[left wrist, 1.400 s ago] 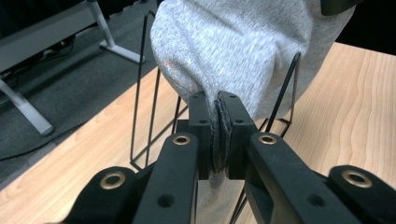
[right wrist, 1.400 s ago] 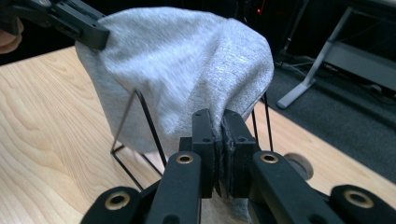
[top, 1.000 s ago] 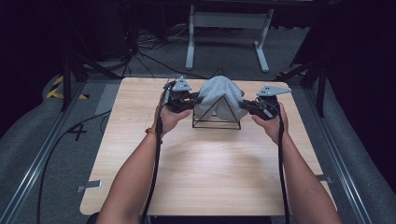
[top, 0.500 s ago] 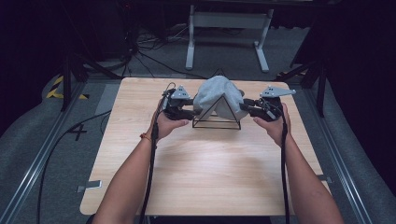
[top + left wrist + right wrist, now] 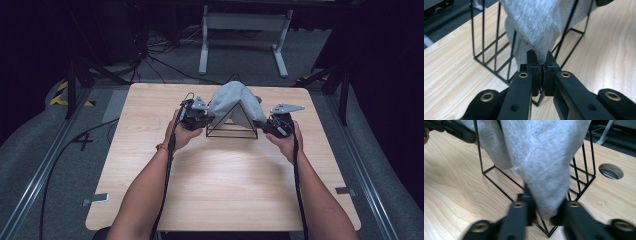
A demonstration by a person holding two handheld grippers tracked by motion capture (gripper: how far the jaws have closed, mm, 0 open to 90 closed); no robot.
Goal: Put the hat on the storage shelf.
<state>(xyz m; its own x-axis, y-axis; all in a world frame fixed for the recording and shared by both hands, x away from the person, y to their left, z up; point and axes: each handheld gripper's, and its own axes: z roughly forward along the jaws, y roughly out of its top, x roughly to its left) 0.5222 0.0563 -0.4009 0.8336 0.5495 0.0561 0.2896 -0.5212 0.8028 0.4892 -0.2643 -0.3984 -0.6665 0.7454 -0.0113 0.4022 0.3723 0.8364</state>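
Grey cloth drapes the wire rack (both grippers pinching it).

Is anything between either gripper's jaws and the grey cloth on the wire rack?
Nothing visible. The left gripper pinches a corner of the grey cloth; the right gripper grips its other end. The cloth drapes over the wire rack.

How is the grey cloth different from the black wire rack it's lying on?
The grey cloth is soft and floppy and hangs in folds; the black wire rack is stiff, with straight thin bars. The cloth is solid, while you can see the table through the rack. The left gripper and right gripper both pinch the cloth, not the rack. Both are on the table.
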